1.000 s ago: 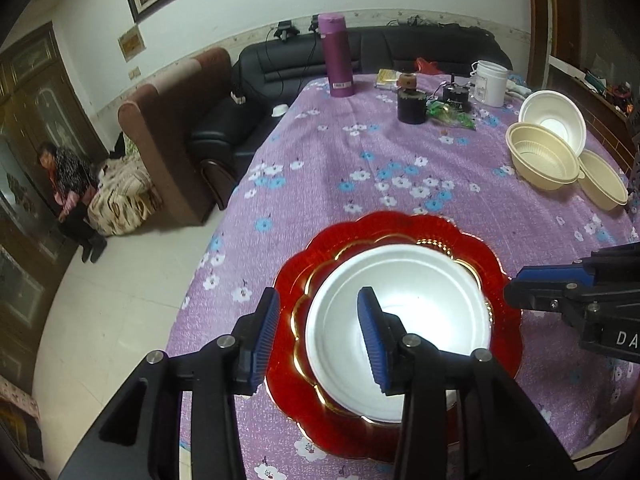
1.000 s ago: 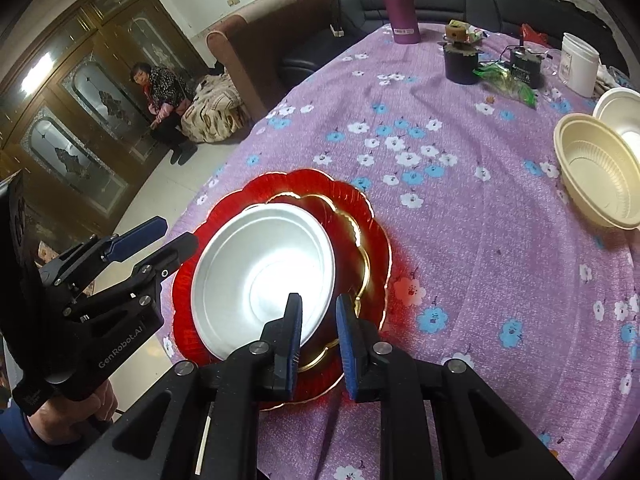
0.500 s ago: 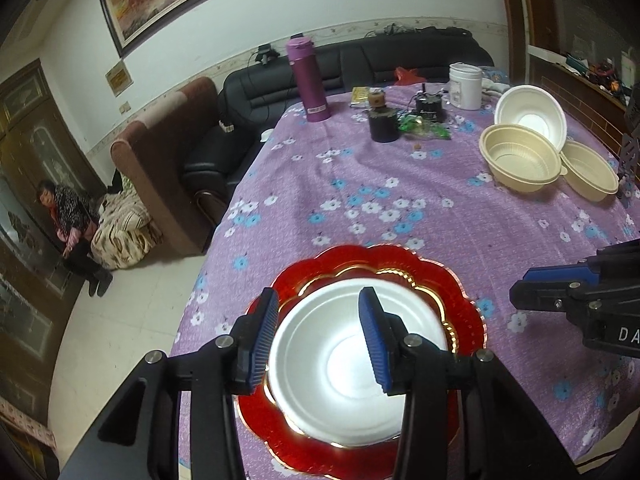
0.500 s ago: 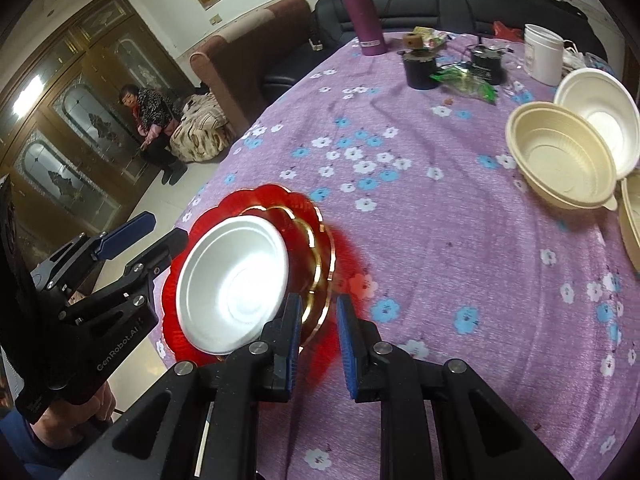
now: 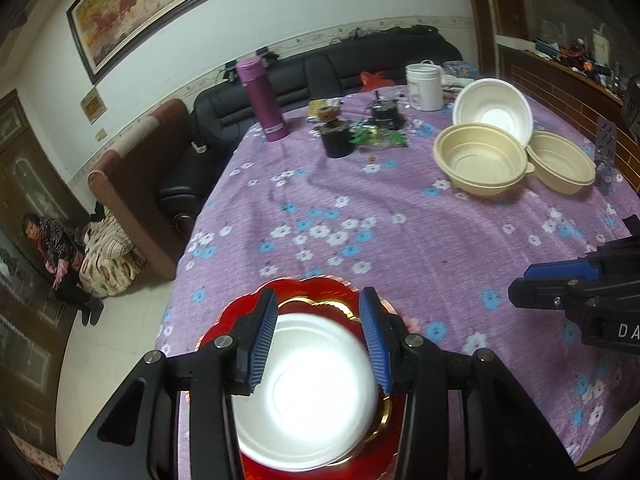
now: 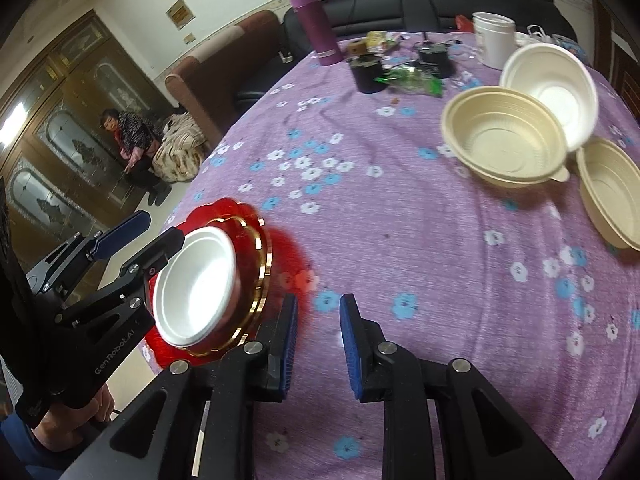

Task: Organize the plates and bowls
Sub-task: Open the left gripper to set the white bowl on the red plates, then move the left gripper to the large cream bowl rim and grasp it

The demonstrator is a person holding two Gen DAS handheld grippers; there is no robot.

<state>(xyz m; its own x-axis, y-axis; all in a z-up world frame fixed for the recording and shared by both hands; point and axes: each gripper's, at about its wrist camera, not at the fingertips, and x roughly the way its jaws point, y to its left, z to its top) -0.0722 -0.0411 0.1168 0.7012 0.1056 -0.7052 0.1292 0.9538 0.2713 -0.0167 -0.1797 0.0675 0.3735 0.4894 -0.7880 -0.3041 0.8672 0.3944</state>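
Observation:
A white plate (image 5: 304,392) lies on a red, gold-rimmed scalloped plate (image 5: 304,290) at the table's near left edge; both also show in the right wrist view, the white plate (image 6: 192,284) on the red plate (image 6: 256,232). My left gripper (image 5: 318,336) is open above the white plate, apart from it. My right gripper (image 6: 318,332) is open and empty over the cloth, right of the plates. Two cream bowls (image 5: 480,158) (image 5: 560,162) and a tilted white bowl (image 5: 494,106) sit at the far right.
A purple flowered cloth (image 5: 400,232) covers the table. At the far end stand a purple flask (image 5: 262,100), a black cup (image 5: 338,142), a white tub (image 5: 424,86) and small clutter. A sofa and a seated person (image 5: 56,248) lie beyond the left edge.
Both grippers have pulled back and up from the stacked plates, so these look smaller and nearer the table edge. The right gripper's jaws have opened a little wider.

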